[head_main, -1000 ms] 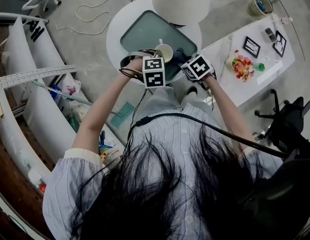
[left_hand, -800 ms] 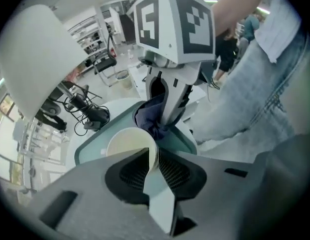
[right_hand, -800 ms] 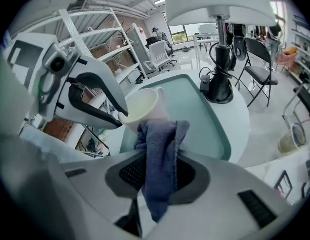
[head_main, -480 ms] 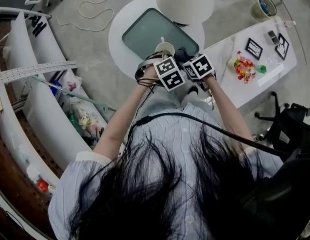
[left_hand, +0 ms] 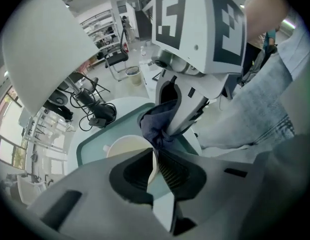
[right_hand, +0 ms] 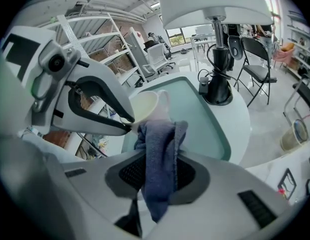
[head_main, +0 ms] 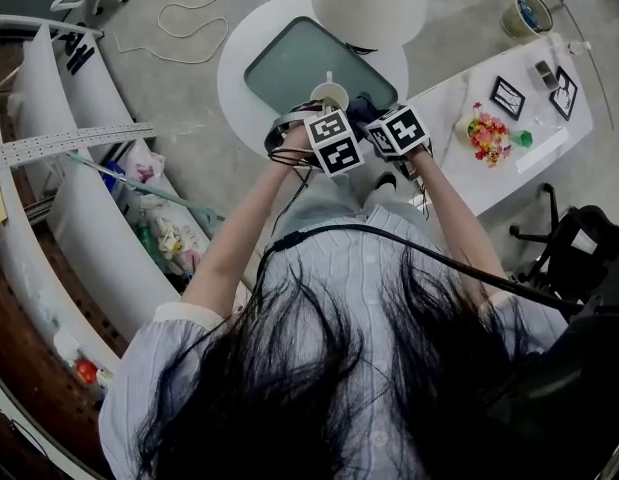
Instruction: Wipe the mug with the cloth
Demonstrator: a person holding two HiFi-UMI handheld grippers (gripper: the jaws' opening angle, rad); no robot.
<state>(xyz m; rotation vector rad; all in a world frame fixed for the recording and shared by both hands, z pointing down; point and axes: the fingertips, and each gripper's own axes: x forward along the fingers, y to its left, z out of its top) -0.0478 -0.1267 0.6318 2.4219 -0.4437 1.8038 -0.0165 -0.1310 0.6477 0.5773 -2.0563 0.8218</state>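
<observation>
The mug [left_hand: 125, 147] – cream inside, pale outside – sits over the teal tray [head_main: 287, 60] on the round white bench [head_main: 237, 80], near the bench's edge closest to the person. Whether its base touches the tray I cannot tell. The left tongs [left_hand: 153, 158] are clenched on the mug's wall, one tip inside the rim and one outside, so the open mouth shows just beyond the tips.

The cloth [right_hand: 160, 151], a dark blue-grey towel, is grasped by the right tongs [right_hand: 158, 174]: it is pinched between the two tips, a tail hangs down below them and a bunched part rises above. That bunched part presses against the outer side of the mug, right beside the spot where the left tongs grip the rim.

From above, the two marker cubes lie close together in front of the person's chest, with the mug just beyond them. A large white lampshade [head_main: 374, 3] hangs over the far side of the tray, and the lamp's black base [right_hand: 218, 90] stands on the bench – just past the tray's corner. To the right, well apart, a second white bench [head_main: 549, 133] carries small framed pictures and a colourful cluster. Curved white shelves [head_main: 69, 198] run along the left.
</observation>
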